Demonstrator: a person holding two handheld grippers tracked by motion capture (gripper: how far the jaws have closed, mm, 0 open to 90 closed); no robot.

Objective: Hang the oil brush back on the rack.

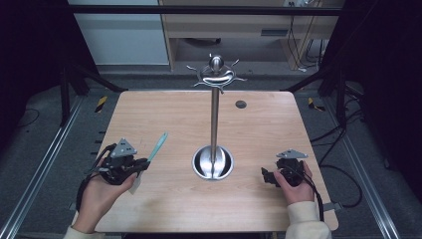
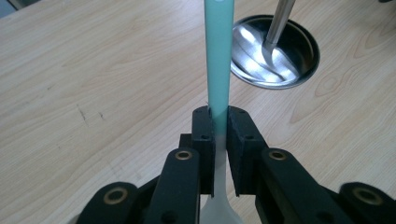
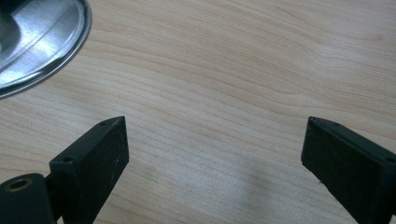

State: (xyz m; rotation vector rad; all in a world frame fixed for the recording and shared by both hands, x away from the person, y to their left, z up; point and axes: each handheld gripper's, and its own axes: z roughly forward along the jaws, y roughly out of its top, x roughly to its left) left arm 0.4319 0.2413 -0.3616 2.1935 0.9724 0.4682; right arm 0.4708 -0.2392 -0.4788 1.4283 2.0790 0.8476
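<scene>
- My left gripper (image 1: 141,166) has its jaws pinched on a teal-handled utensil (image 1: 158,146), at the spot where the teal handle fades into a pale, whitish end.
- In the left gripper view the utensil (image 2: 218,60) runs straight up from between the two black pads (image 2: 203,135); its pale wider end drops below the jaws towards the bottom edge.
- From the high view I see the handle slanting up and away from my left hand (image 1: 102,191), over the wooden table (image 1: 259,199) near its front left.
- I hold the right gripper (image 1: 268,177) low over the table at front right, jaws spread wide with bare wood between them; the right gripper view shows the same gap (image 3: 215,154).
- A metal stand (image 1: 214,119) rises from a round shiny base (image 1: 213,163) in the middle of the table, between my two grippers, with curved hooks around a ball at its top (image 1: 216,72).
- The base (image 2: 275,51) lies just beyond and to the right of the handle in the left gripper view.
</scene>
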